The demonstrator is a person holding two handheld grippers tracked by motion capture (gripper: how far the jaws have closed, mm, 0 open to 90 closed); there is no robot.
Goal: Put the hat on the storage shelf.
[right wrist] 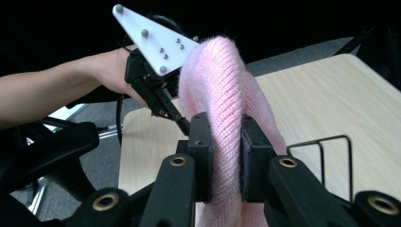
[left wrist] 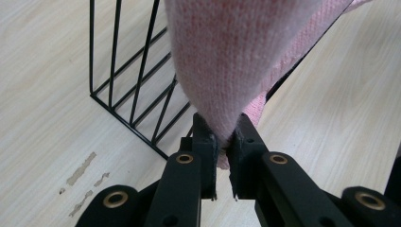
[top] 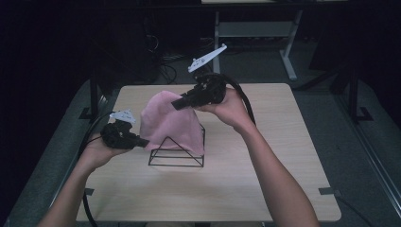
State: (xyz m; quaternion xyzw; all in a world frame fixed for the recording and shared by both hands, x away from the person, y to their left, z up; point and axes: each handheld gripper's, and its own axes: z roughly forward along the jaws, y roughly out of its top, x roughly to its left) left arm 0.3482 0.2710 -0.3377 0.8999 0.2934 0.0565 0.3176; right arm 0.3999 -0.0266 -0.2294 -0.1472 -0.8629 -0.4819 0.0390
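Room: dark all round the table, with black cables on the grey floor and the pale legs of a second table (top: 288, 56) beyond the rack's far side.
Table (top: 265, 156): light wood-grain top, squarish; the rack stands a little left of its middle, and in the left gripper view some scuffed patches (left wrist: 82, 170) mark the wood just beside the rack's base.
Pink cloth (top: 165, 120): a knitted piece draped over the rack, covering its top and most of its left and far sides – it is pulled into a peak above the rack and into a second point toward the rack's lower left corner.
Rack (top: 182, 153): a black wire frame sitting flat on the table, with a triangular front face and upright bars; its near base rail and right-hand bars stay uncovered.
Right hand (top: 231, 111): comes in from the rack's right, raised above it, wrapped round the gripper body.
Left hand (top: 97, 151): lies low, left of the rack, near the table's left edge.
Right gripper (top: 176, 104): held over the rack's top, its grey plate tilted up behind it; in the right gripper view its jaws are clamped on a thick fold of the cloth (right wrist: 227, 142).
Left gripper (top: 144, 142): just left of the rack's near corner – its jaws are pinched tight on the cloth's lower point (left wrist: 224, 127), which hangs clear of the table beside the wire bars (left wrist: 142, 90).
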